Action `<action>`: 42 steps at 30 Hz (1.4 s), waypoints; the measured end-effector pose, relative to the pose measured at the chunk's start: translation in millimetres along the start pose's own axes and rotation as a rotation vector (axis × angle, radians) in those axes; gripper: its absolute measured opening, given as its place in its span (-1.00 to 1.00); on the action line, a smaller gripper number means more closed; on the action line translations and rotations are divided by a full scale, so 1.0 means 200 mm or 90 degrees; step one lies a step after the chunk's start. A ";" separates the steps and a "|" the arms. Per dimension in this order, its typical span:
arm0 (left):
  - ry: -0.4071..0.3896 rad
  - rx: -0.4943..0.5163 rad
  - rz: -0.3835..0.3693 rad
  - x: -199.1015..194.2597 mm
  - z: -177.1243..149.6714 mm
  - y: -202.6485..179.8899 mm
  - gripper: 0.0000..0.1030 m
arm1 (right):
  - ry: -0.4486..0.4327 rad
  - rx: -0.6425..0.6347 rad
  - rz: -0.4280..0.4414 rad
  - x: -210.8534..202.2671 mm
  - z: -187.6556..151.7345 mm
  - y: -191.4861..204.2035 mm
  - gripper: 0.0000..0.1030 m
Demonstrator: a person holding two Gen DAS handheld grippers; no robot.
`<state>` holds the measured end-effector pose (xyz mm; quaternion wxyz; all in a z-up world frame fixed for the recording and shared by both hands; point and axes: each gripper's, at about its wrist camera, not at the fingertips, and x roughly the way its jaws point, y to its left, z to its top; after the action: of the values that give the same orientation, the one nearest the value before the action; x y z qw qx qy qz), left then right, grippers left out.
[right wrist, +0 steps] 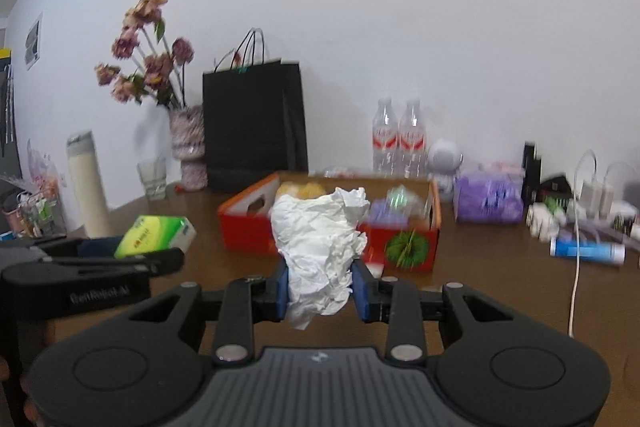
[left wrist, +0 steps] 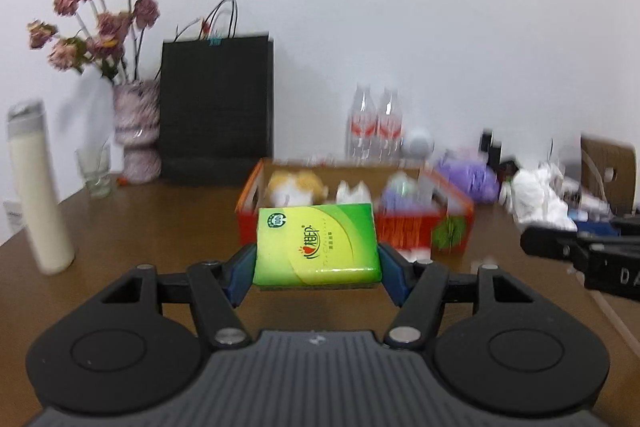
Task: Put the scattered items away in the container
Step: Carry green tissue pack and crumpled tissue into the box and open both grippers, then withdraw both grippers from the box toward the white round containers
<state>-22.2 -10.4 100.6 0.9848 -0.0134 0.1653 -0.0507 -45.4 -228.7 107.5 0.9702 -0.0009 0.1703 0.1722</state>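
Note:
My left gripper (left wrist: 317,267) is shut on a green tissue pack (left wrist: 316,243) and holds it above the brown table, just in front of the orange cardboard box (left wrist: 416,231). The pack also shows in the right wrist view (right wrist: 156,231). My right gripper (right wrist: 320,287) is shut on a crumpled white paper (right wrist: 320,243), held in the air in front of the orange box (right wrist: 248,227). The box holds a yellow-white plush toy (left wrist: 296,185), white paper and a purple item (right wrist: 390,209).
A black paper bag (right wrist: 254,131), a vase of dried flowers (right wrist: 188,143), a glass (right wrist: 152,175) and a cream bottle (right wrist: 88,183) stand at the back left. Two water bottles (right wrist: 398,139), a purple pack (right wrist: 488,197), cables and small items lie at the right.

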 end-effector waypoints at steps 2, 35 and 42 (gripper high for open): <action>0.014 -0.012 -0.022 0.13 0.15 0.03 0.27 | -0.006 -0.004 0.010 0.07 0.12 -0.04 -0.39; 0.356 -0.001 -0.051 1.80 0.51 0.11 0.72 | 0.578 0.048 0.073 1.88 0.50 -0.42 0.36; 0.389 0.007 0.038 1.59 0.70 0.20 0.93 | 0.538 0.101 0.051 1.68 0.76 -0.53 0.37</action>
<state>326.7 -2.9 127.2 0.8906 0.0128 0.4539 -0.0245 337.1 -207.3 132.8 0.8048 0.0098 0.5655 0.1803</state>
